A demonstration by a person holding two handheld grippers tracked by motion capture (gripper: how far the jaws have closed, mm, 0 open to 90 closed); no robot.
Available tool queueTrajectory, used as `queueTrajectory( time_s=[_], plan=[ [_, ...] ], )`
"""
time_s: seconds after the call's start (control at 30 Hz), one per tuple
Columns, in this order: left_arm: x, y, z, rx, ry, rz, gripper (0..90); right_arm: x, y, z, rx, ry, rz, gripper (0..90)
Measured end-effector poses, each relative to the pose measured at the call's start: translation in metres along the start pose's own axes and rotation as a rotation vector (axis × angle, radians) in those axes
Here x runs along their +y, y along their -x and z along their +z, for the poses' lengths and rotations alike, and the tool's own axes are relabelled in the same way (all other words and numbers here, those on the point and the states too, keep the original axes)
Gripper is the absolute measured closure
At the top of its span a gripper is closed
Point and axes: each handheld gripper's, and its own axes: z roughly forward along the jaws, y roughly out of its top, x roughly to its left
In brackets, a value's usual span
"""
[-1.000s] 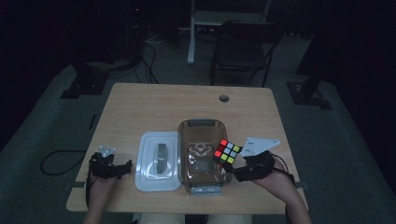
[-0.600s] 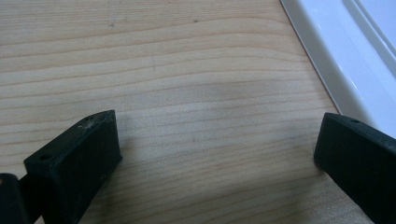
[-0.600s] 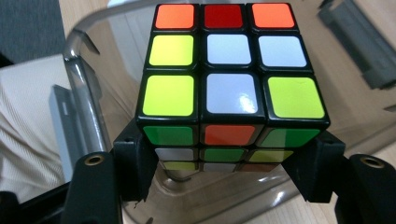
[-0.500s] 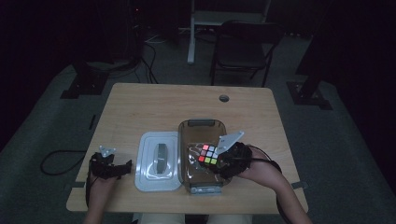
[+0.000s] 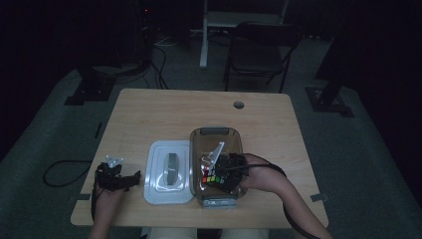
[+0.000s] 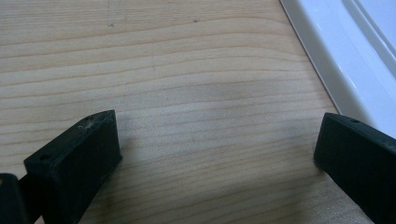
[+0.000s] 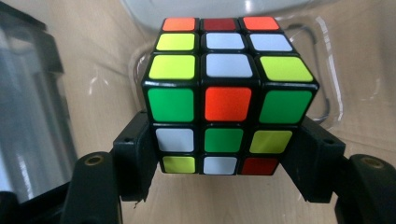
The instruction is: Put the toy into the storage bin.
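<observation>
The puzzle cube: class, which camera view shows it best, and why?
The right gripper view: the puzzle cube sits close and sharp, its coloured stickers clear, clamped in the right hand-held gripper. In the high view the cube is small and dim inside the clear container.

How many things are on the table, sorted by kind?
Puzzle cube: 1
Clear box: 1
White lid: 1
Grippers, left and right: 2
Total: 5
</observation>
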Motion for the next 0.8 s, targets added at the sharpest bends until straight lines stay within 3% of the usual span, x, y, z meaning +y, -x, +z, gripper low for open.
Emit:
queueTrajectory(
  time_s=[0.2, 0.53, 0.73, 0.8],
  plan=[
    [0.000, 0.000, 0.000, -0.001, 0.000, 0.001, 1.1, 0.010, 0.001, 0.013, 0.004, -0.075, -0.034, 34.0],
    [0.000, 0.000, 0.000, -0.002, -0.001, 0.002, 1.1, 0.022, 0.006, 0.031, 0.019, -0.131, -0.046, 34.1],
    [0.000, 0.000, 0.000, -0.004, -0.001, 0.005, 1.1, 0.028, 0.006, 0.038, 0.004, -0.175, -0.053, 34.0],
    [0.000, 0.000, 0.000, -0.004, -0.001, 0.005, 1.1, 0.030, 0.007, 0.038, 0.006, -0.154, -0.045, 34.0]
  ],
)
